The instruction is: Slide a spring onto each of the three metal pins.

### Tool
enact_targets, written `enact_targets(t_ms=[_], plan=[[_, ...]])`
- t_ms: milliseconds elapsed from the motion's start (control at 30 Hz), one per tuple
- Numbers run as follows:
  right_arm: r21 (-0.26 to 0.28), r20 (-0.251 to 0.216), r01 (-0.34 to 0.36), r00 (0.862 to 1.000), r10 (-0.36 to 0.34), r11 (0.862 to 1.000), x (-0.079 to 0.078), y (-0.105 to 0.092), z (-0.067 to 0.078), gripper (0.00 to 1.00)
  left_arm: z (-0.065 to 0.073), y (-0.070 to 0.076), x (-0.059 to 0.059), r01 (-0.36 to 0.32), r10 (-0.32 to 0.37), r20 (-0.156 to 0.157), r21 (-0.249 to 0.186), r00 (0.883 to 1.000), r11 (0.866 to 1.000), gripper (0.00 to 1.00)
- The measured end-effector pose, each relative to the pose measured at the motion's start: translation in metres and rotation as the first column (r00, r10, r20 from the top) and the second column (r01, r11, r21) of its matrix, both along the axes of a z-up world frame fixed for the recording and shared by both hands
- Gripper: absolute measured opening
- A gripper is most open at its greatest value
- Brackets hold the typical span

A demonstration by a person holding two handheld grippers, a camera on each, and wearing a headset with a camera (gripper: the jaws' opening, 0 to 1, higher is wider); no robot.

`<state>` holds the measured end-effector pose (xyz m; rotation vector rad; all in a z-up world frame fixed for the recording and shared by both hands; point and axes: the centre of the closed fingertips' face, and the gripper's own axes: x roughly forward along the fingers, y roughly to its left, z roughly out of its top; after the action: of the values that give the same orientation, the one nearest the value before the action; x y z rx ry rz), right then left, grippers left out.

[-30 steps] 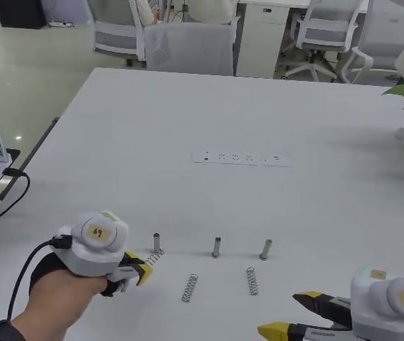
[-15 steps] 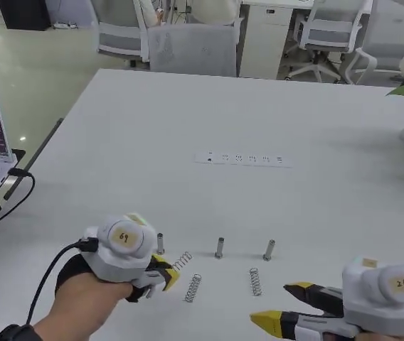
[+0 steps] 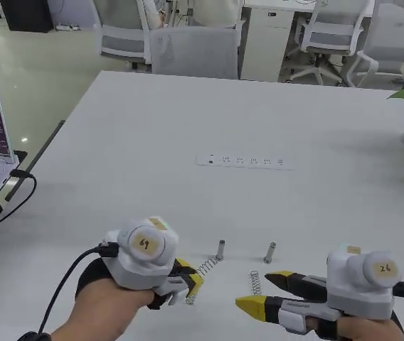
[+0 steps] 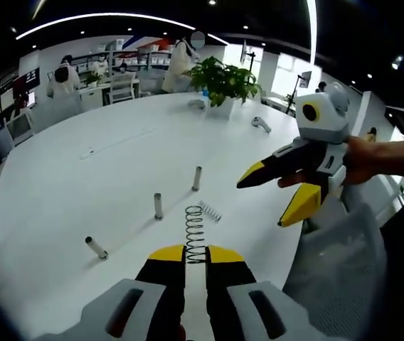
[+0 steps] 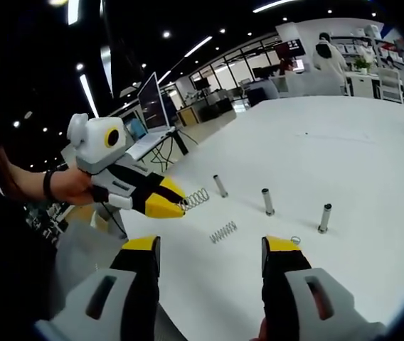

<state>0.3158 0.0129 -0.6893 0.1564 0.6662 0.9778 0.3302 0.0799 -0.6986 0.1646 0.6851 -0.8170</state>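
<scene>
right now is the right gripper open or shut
Open. In the right gripper view the yellow-tipped right gripper has its jaws standing wide apart, with nothing clamped between them.

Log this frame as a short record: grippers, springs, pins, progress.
left gripper: fingers shut on one end of a spring
right gripper: open, empty
pins: three, standing, all bare
loose springs: two, lying on the table
progress: no spring fitted yet
</scene>
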Motion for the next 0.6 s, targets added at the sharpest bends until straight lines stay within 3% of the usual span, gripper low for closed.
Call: enact_targets(t_ms=[300, 600], plan=[[0.054, 0.000, -0.025, 1.000, 0.025, 0.998, 0.006, 0.017, 0.010, 0.48, 0.007, -0.016, -0.007, 0.038, -0.037, 0.017, -0.014, 0.999, 0.999, 0.02], [0.092, -0.035, -0.027, 0.999, 0.030, 0.995, 0.007, 0.025, 0.011, 0.37, 0.014, -0.024, -0.009, 0.059, -0.058, 0.034, -0.025, 0.998, 0.998, 0.02]])
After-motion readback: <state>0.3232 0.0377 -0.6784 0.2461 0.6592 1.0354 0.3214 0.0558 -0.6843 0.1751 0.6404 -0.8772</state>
